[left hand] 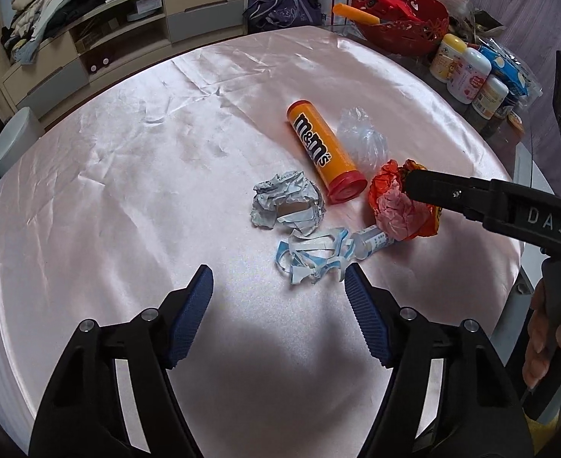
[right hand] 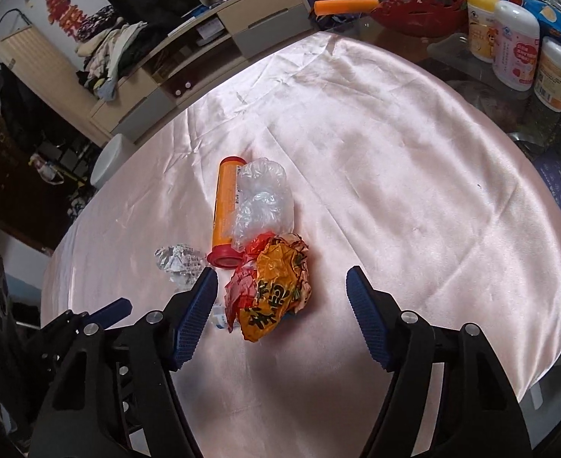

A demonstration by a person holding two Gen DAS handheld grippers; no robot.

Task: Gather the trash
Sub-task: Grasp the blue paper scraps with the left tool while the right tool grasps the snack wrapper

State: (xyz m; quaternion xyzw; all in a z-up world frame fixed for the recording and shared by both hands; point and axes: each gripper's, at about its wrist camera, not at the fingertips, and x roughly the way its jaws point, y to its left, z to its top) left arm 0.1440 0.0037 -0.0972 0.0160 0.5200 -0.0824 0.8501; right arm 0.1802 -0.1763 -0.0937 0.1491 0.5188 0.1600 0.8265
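Pink satin cloth (left hand: 128, 191) covered the table, trash piled mid-right, cluttered shelves (left hand: 128, 30) far behind. Both the left gripper (left hand: 278, 286) and the right gripper (right hand: 282, 290) gaped wide, holding nothing.

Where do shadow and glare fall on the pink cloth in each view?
Left wrist view: a dark shadow lies between the left gripper's fingers, and the pink cloth shines at left. Right wrist view: glare on the far cloth, shadow near the right gripper.

Pink satin tablecloth (left hand: 135, 175), beige drawer unit (left hand: 189, 11) w/ clothes pile (left hand: 40, 4) behind.
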